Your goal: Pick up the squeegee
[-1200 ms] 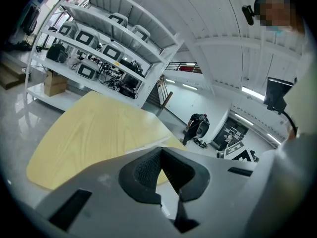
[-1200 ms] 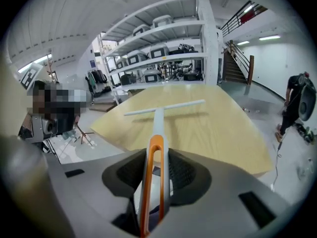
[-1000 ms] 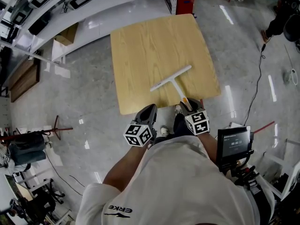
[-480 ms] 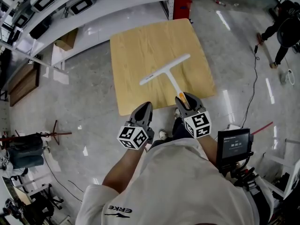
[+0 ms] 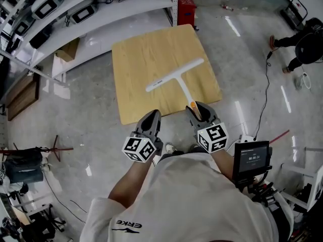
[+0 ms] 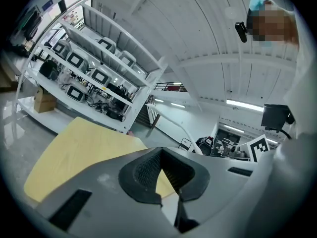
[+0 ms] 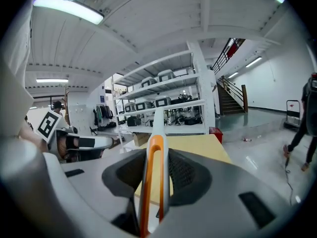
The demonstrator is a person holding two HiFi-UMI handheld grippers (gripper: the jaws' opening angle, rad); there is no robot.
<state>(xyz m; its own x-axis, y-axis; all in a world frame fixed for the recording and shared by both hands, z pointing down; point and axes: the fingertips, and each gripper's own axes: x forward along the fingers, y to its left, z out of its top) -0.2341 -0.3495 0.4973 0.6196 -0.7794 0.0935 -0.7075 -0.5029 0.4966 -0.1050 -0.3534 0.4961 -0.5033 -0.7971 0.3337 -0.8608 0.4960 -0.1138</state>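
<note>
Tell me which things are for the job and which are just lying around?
For the job: squeegee, right gripper clamped on its handle, table.
Just lying around: red box, cardboard box, screen, shelves.

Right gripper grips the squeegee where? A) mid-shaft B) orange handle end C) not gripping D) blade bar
B: the right gripper view shows the right gripper with its jaws shut on the orange handle end of the squeegee; the blade bar sits far out over the table.
</note>
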